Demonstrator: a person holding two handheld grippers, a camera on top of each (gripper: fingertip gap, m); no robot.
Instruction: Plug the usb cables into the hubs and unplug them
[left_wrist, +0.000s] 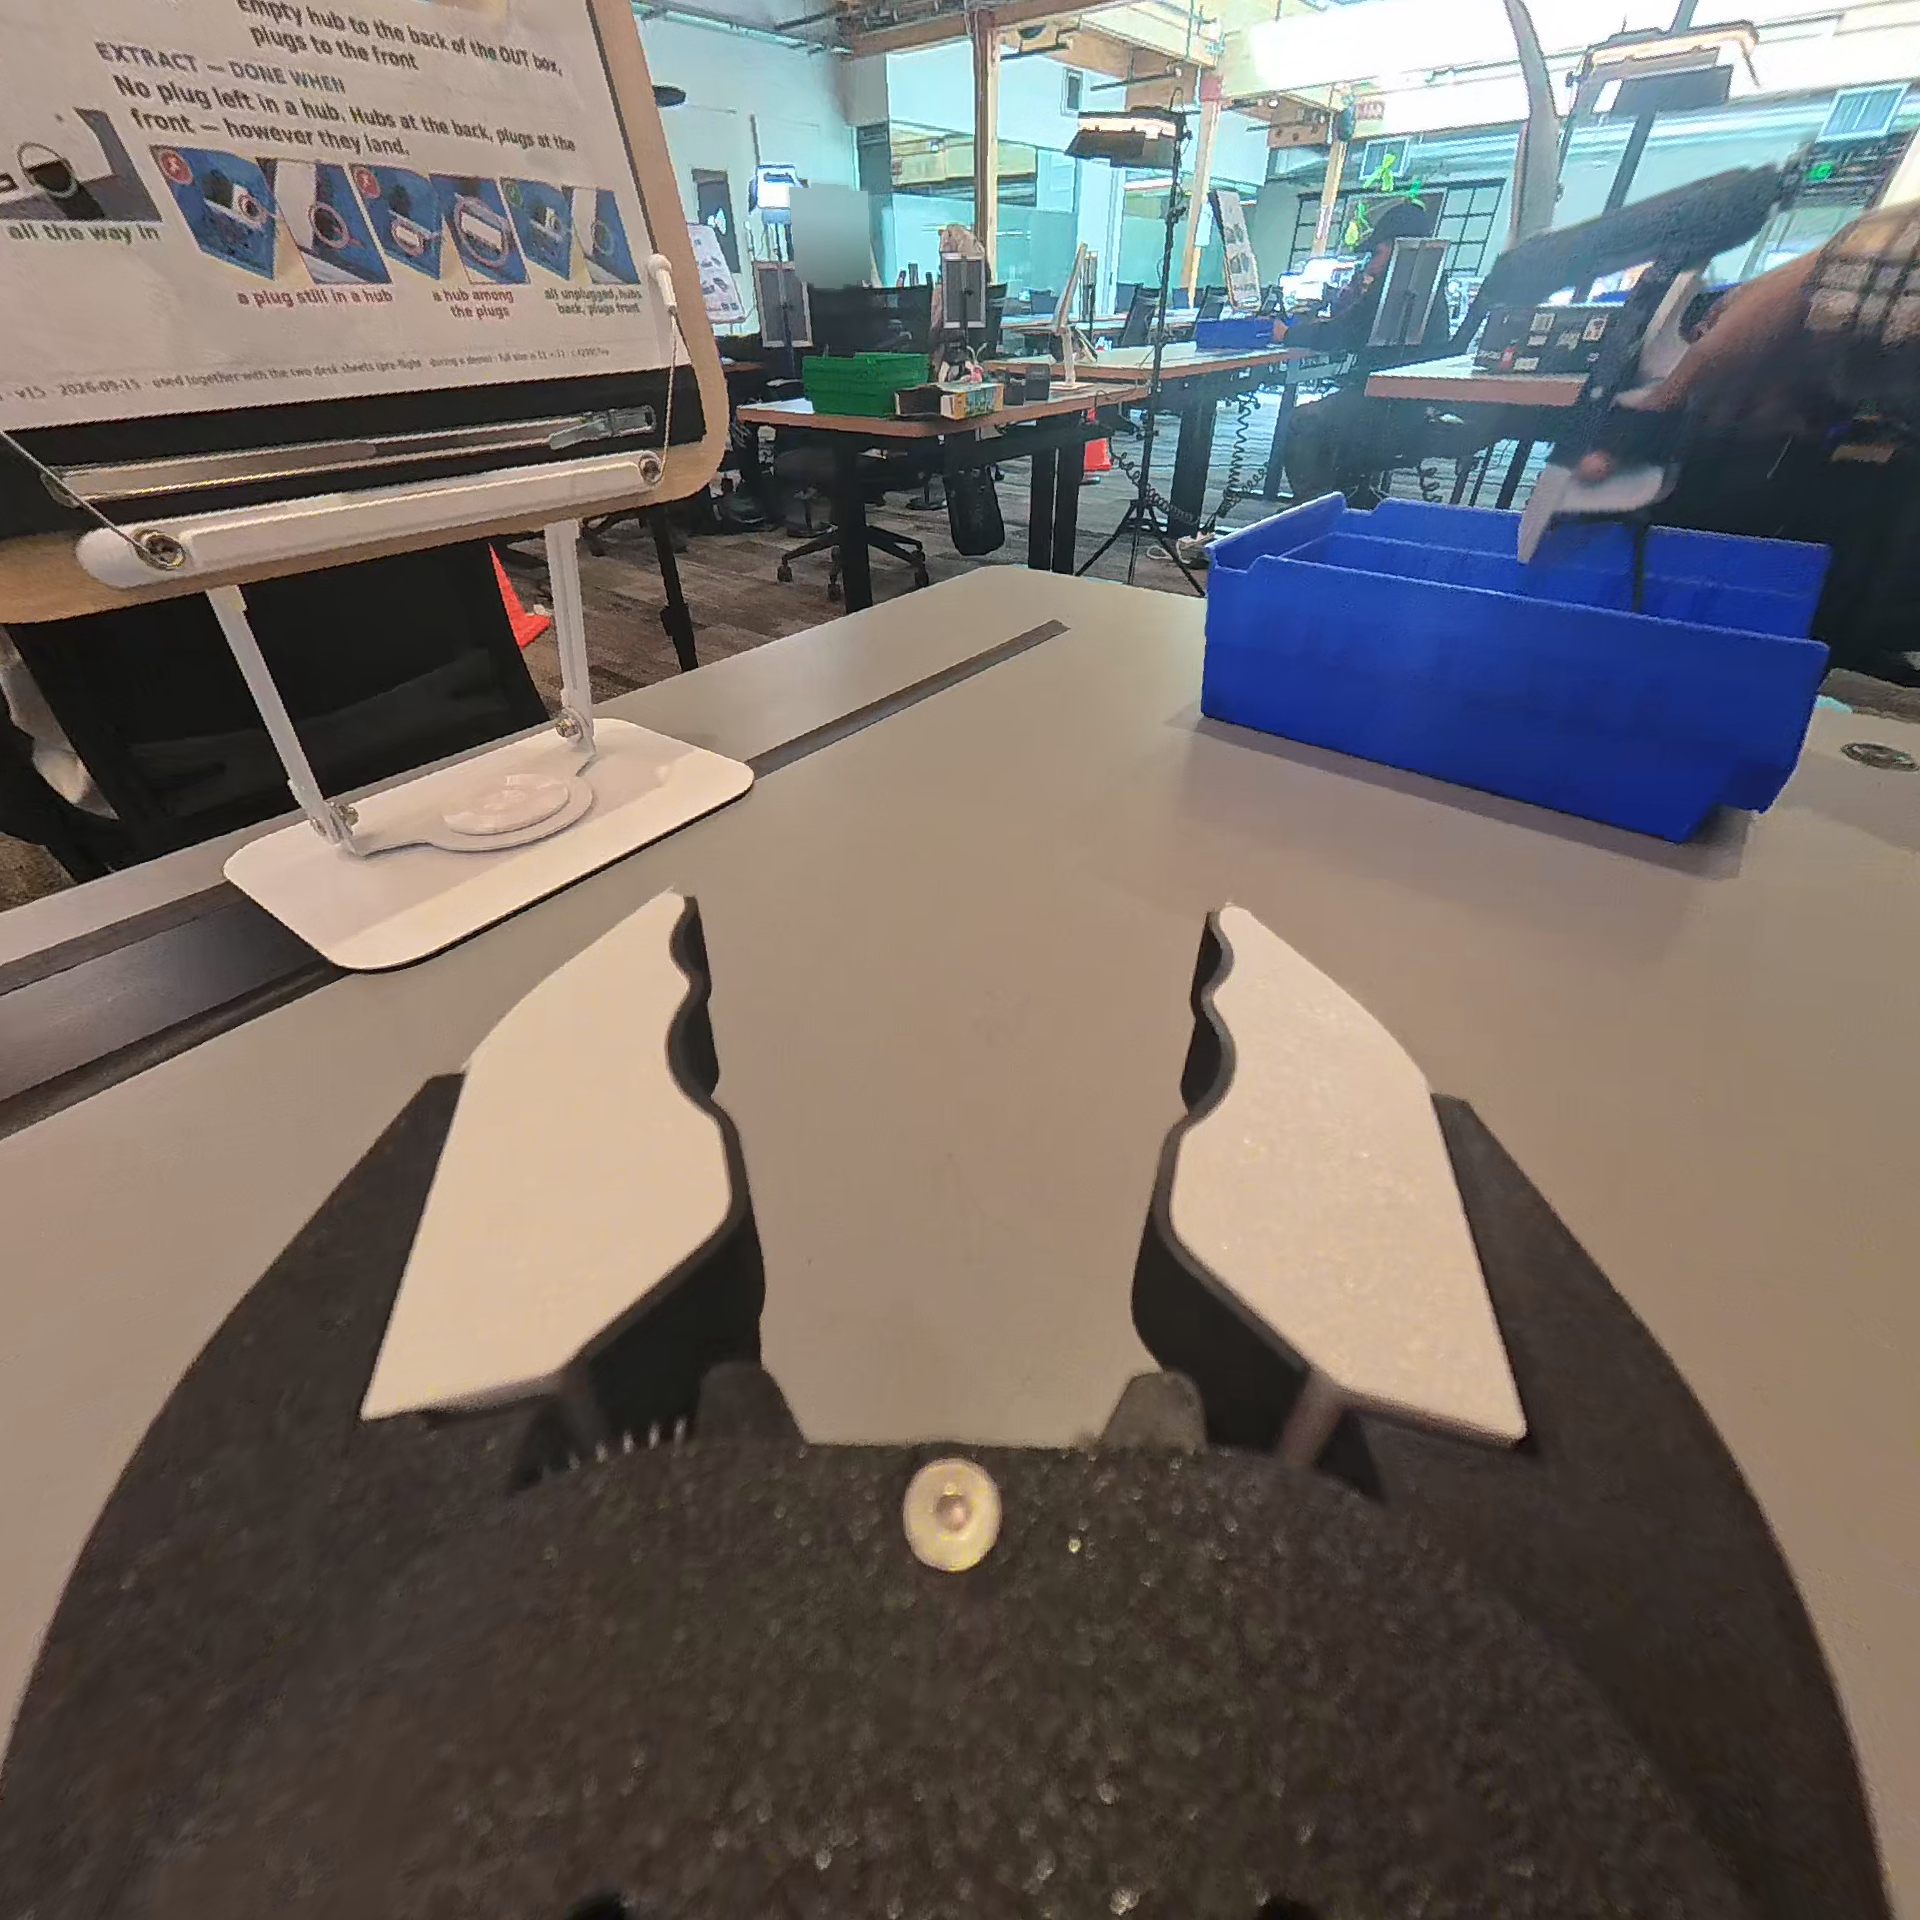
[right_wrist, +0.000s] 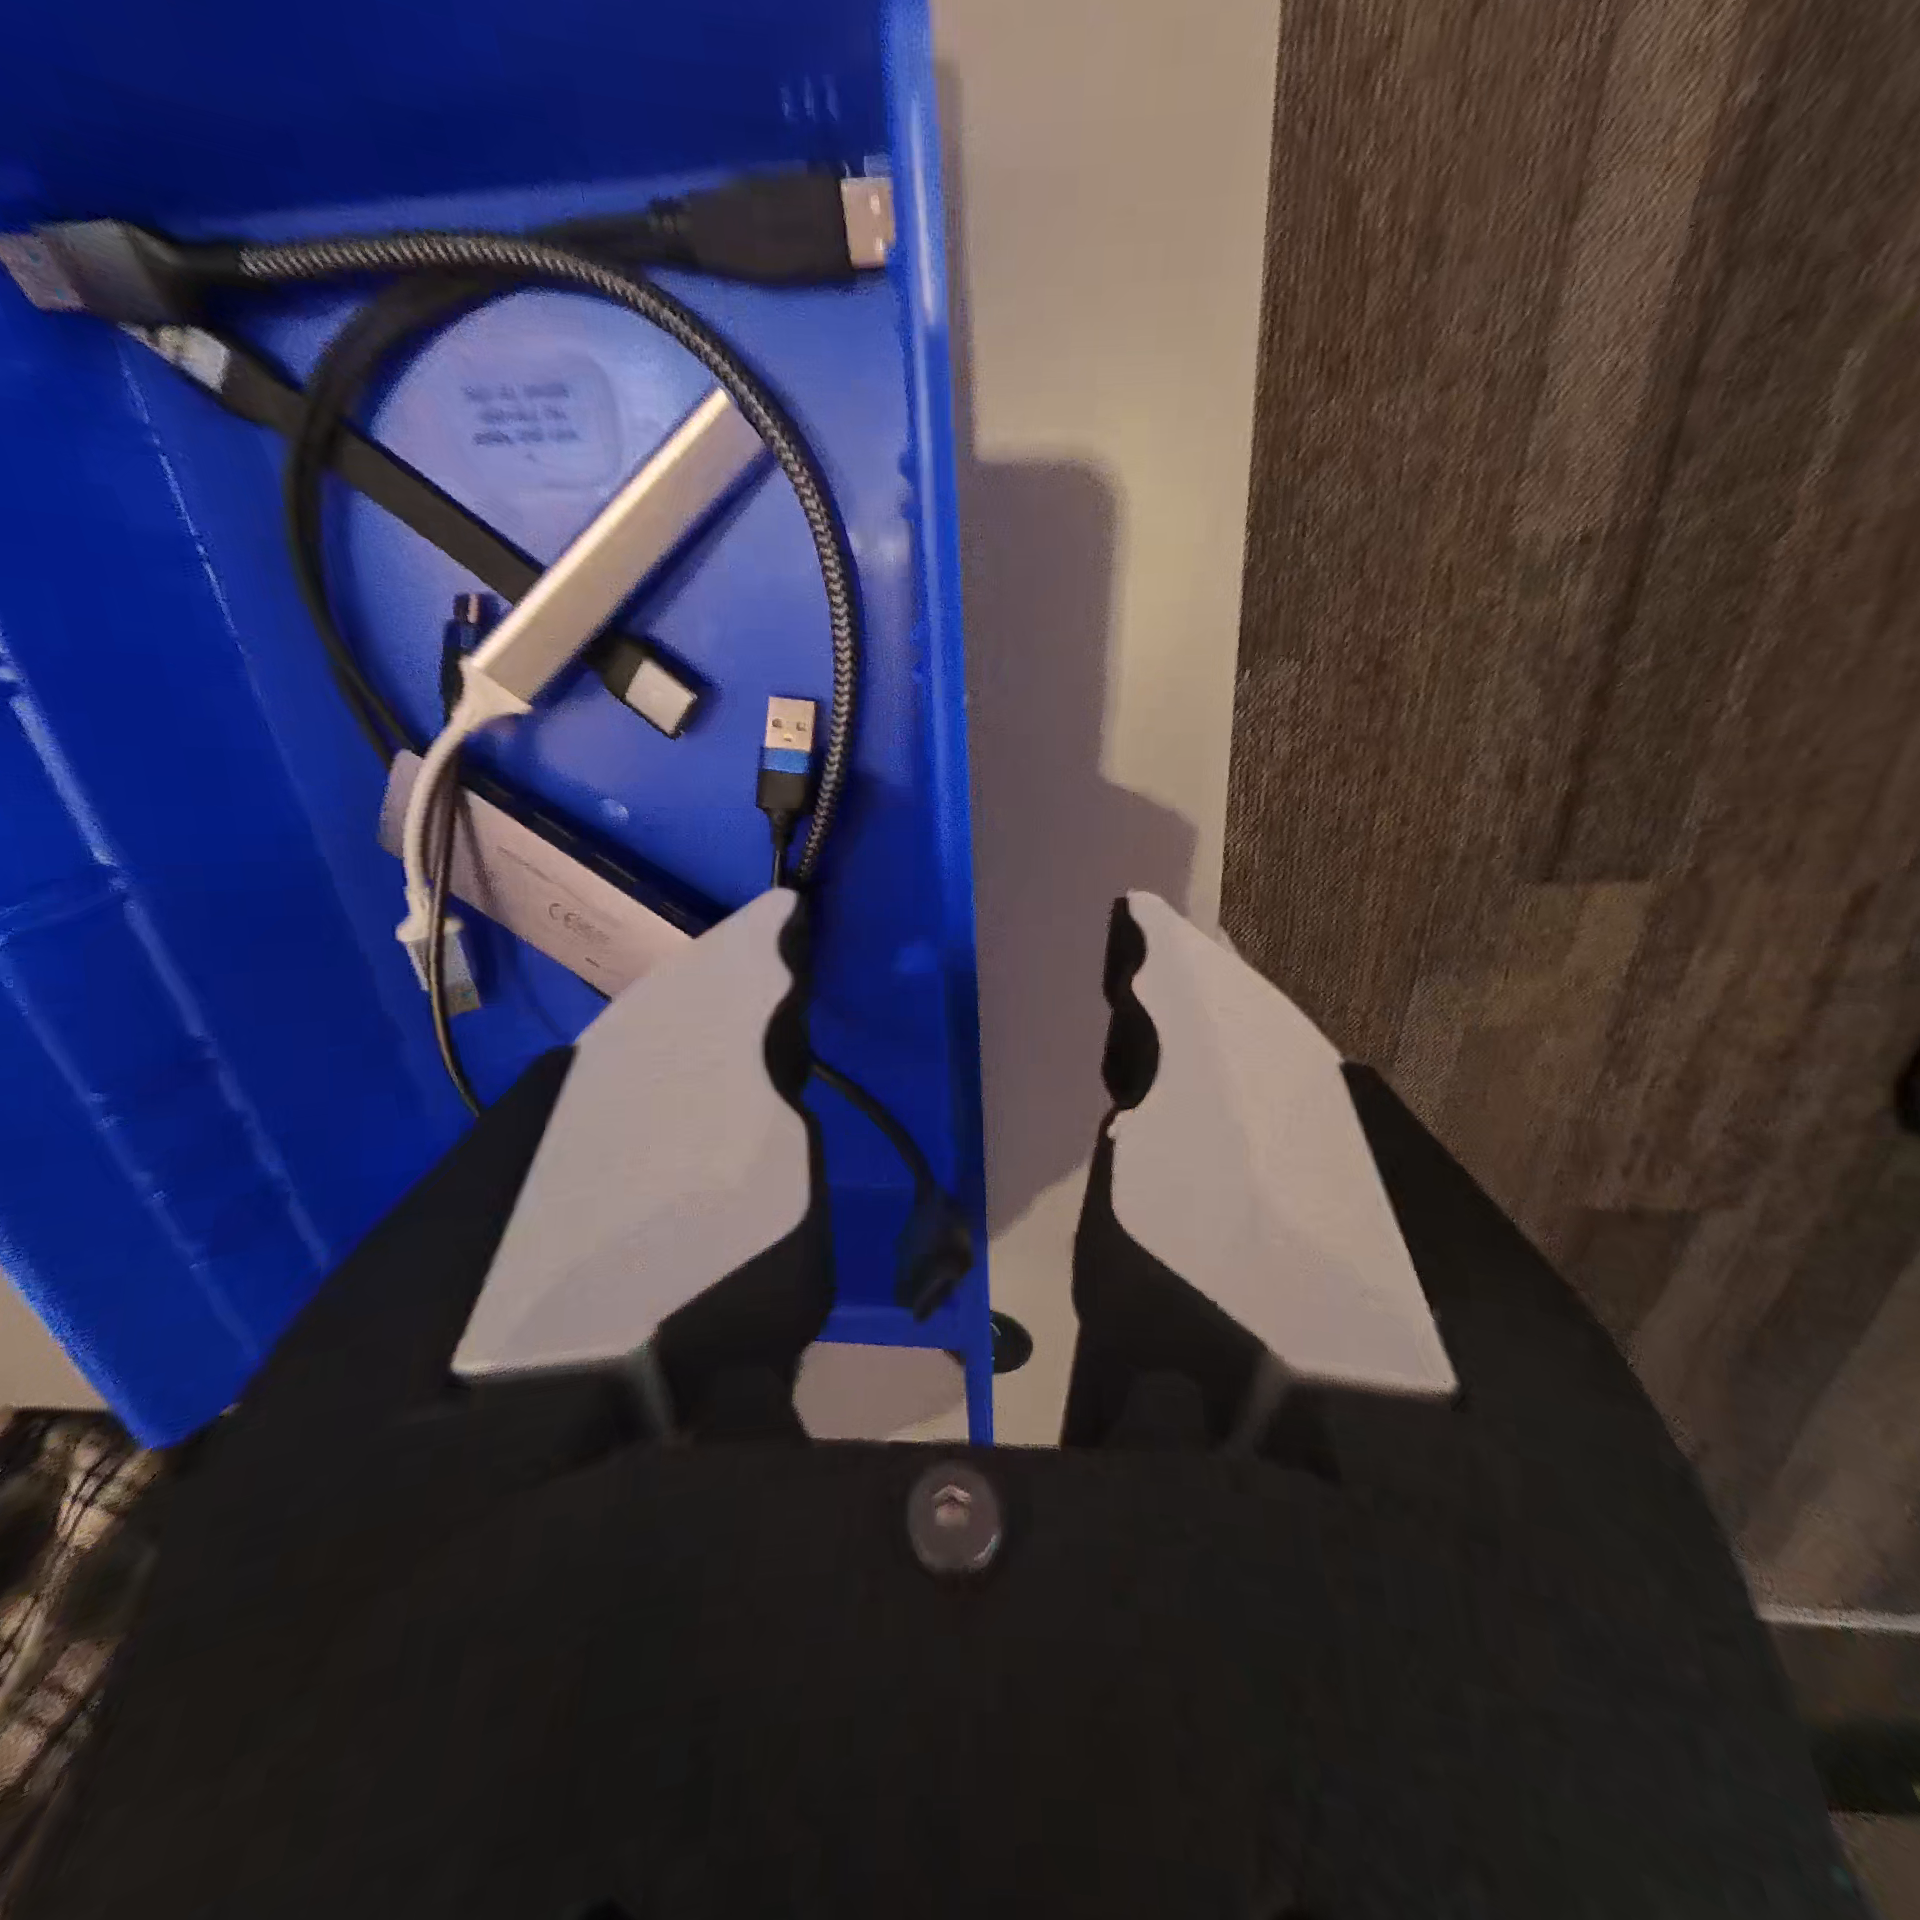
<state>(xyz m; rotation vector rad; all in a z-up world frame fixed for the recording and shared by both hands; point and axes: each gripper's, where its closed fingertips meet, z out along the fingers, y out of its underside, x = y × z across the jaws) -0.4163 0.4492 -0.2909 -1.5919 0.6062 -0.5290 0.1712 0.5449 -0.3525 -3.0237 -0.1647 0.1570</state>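
A blue bin (right_wrist: 187, 935) holds a silver USB hub (right_wrist: 613, 540), a grey hub (right_wrist: 561, 894) under it, and several loose cables: a braided one (right_wrist: 831, 582) and a plug with a blue collar (right_wrist: 787, 753). My right gripper (right_wrist: 956, 914) is open and empty, hovering above the bin's right wall (right_wrist: 951, 623). It also shows in the left wrist view (left_wrist: 1590, 499) over the same bin (left_wrist: 1496, 675). My left gripper (left_wrist: 951, 914) is open and empty, low over the grey table (left_wrist: 935, 790), left of the bin.
A white document stand (left_wrist: 488, 831) with an instruction sheet (left_wrist: 312, 187) stands at the table's back left. A dark slot (left_wrist: 904, 686) runs along the table. The table edge and wood-look floor (right_wrist: 1558, 623) lie right of the bin. Desks and chairs stand beyond. Spacing between my two grippers at the tips: around 60 cm.
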